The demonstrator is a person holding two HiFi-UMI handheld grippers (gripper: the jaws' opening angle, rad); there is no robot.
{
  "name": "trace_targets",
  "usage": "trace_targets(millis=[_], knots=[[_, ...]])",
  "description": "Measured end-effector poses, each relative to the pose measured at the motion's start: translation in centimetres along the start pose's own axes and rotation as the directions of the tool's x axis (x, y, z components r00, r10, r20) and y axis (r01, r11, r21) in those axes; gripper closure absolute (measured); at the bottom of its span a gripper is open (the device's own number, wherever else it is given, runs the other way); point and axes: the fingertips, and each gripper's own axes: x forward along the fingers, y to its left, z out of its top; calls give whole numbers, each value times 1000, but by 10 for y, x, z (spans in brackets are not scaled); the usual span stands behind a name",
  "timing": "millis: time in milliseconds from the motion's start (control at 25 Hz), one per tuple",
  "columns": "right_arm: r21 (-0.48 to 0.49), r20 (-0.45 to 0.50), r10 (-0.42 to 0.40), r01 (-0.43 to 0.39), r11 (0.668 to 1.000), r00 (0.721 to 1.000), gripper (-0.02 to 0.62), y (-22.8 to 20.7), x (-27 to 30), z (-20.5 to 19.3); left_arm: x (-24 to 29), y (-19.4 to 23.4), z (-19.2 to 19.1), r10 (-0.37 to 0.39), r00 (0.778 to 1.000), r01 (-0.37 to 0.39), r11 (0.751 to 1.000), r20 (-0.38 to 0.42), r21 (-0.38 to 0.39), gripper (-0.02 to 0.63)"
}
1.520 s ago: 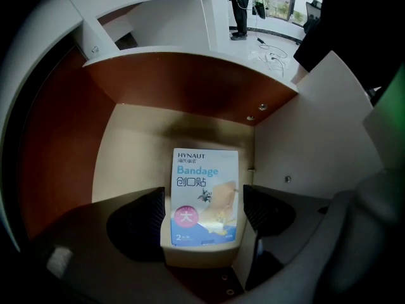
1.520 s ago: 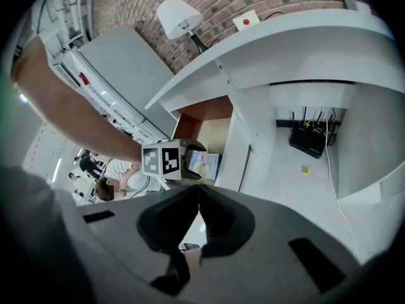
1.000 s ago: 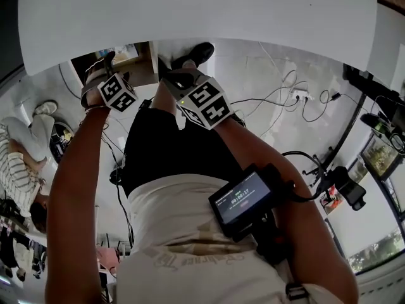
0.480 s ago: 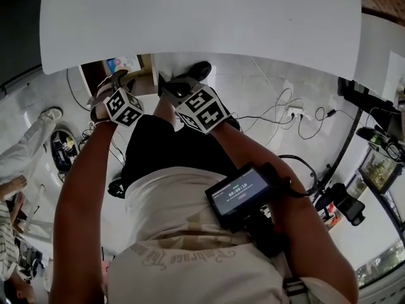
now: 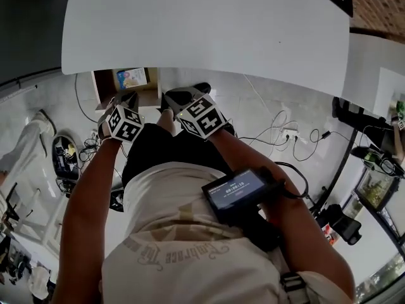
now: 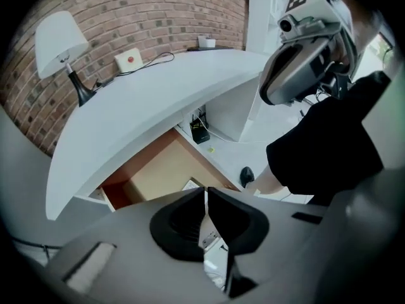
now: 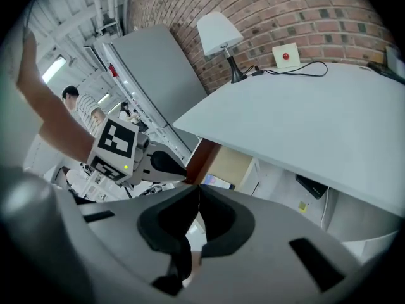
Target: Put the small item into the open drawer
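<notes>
since a second ago the left gripper (image 5: 130, 98) has drawn back out of the open drawer (image 5: 102, 86) and now sits just at its front edge, toward the person. its jaws have just been closing and now meet tip to tip, with nothing between them. the small item (image 5: 131, 78), a flat coloured packet, lies inside the drawer near its back, apart from both grippers. more of the drawer shows than before, because the white table (image 5: 209, 24) covers less of it in the head view. the right gripper (image 5: 169, 97) is a little further back than it was, just off the drawer's right front corner, with its jaws pressed together and empty.

the table's curved edge overhangs the drawer's back, so the open room is at the drawer's front half. the drawer's dark side wall bounds it on the left. to the right of the drawer stands the person's black shoe (image 5: 201, 87). farther right of the drawer, cables (image 5: 278, 135) trail over the pale floor (image 5: 253, 100).
</notes>
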Motion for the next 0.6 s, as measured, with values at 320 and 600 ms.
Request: trace_targets(millis=[320,600], knots=[[-41,25,-14,15,999,1000,589,10,-11,26,-40,9,10,36,994,-19,986,104,-165,589],[-57,63,-31,34,998,998,589,8,-38,52,-80,18,36,88,978,-36,963,186,-268,589]])
